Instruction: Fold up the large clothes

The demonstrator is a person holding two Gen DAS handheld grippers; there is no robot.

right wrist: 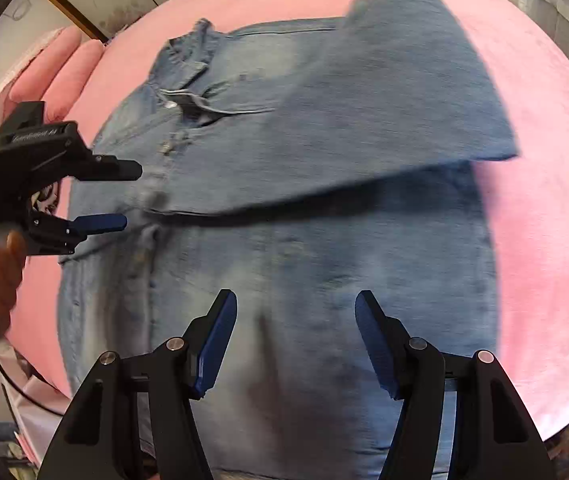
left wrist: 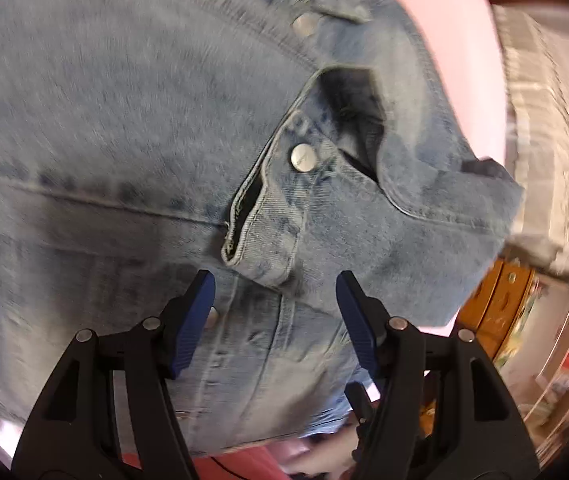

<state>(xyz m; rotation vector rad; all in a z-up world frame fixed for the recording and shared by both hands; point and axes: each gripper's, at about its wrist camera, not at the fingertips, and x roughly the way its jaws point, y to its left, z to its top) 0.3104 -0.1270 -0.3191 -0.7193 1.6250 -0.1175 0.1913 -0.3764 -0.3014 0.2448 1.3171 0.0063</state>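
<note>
Blue-padded right tongs (right wrist: pixel 296 344) hang released at six o'clock, nothing between the pads, right over the lower body of the denim jacket (right wrist: pixel 284 208). Up at nine o'clock the left tongs (right wrist: pixel 124 196) come in from the side, released too and empty. From their own view, those left tongs (left wrist: pixel 274 320) sit above a buttoned cuff (left wrist: pixel 280 200). Jacket lies spread on the pink bed (right wrist: pixel 544 220), one sleeve (right wrist: pixel 404 112) folded across the chest toward twelve. Danger, I'd say: pinching only the top layer would drag that sleeve loose and undo the fold.
</note>
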